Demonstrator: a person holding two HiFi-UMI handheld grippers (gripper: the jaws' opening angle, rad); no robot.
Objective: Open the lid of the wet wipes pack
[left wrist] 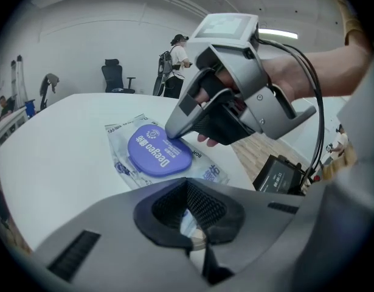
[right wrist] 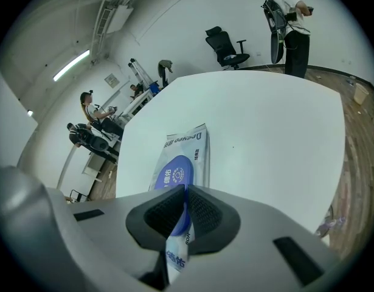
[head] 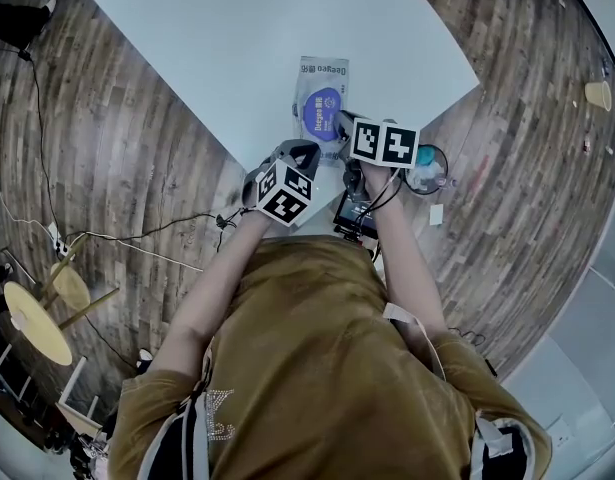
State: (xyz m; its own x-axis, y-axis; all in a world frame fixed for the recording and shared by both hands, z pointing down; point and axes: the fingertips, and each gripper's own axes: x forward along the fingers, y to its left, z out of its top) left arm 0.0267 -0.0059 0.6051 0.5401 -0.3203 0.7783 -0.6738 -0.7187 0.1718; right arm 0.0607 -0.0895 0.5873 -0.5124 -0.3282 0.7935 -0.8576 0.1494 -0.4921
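Observation:
The wet wipes pack [head: 309,80] lies flat near the corner of the white table [head: 217,38], its round blue lid [head: 322,111] facing up. In the left gripper view the lid [left wrist: 156,154] lies flat on the pack [left wrist: 123,157]. My right gripper [head: 339,120] has its tips [left wrist: 169,132] at the lid's edge. Its jaws [right wrist: 177,218] are shut with the blue lid [right wrist: 174,175] and pack film [right wrist: 190,142] between them. My left gripper [head: 305,148] is at the pack's near end, and its jaws [left wrist: 190,221] are shut on the pack's edge.
A black device with a lit screen [head: 355,211] sits at the table's near corner, also in the left gripper view [left wrist: 281,175]. A round clear object [head: 425,173] lies on the wooden floor beside it. Cables and yellow stools [head: 37,323] are at the left. A person [right wrist: 287,17] stands beyond the table.

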